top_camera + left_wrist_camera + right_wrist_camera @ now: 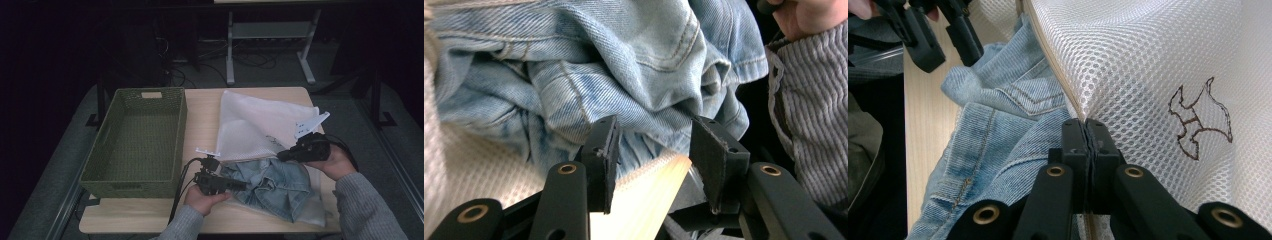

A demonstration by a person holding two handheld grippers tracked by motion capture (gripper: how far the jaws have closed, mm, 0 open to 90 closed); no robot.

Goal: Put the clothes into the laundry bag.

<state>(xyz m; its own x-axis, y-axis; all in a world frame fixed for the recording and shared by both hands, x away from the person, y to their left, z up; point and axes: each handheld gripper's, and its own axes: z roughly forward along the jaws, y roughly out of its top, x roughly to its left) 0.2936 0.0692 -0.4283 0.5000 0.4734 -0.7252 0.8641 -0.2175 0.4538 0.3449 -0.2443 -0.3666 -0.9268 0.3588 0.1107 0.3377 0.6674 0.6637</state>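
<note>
right gripper clamped on the edge of the white mesh bag, lifting it off the table — left gripper spread wide, just short of the crumpled denim jacket lying at the bag's mouth, green basket on the left

black grippers – brass screws, grey ribbed sleeves.

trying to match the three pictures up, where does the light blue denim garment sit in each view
High view: light blue denim garment lies crumpled low and right of centre, between the two grippers.
Left gripper view: across the upper half, beyond the open jaws.
Right gripper view: left of centre.
Shared landmark: white mesh laundry bag.
</note>
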